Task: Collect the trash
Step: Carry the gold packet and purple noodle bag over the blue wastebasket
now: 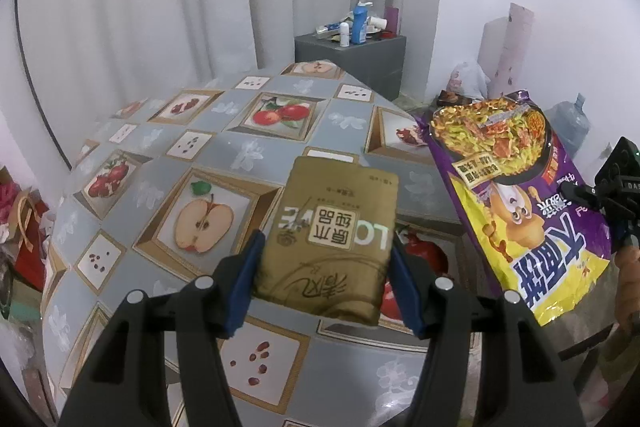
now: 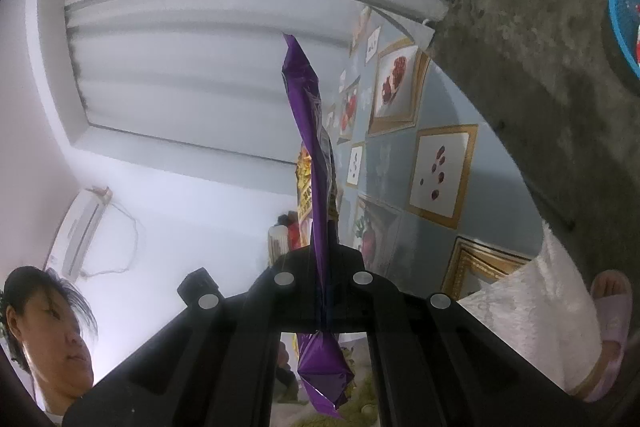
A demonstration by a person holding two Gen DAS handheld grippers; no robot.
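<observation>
While gold pack (image 1: 332, 239) sits between left fingers (image 1: 244, 283), pinched.

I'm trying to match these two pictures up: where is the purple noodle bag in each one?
Left wrist view: the purple noodle bag hangs at the right, face-on, beside the table.
Right wrist view: the same bag runs up the middle, seen edge-on, pinched in the right tool.
Shared landmark: the fruit-print tablecloth.
</observation>
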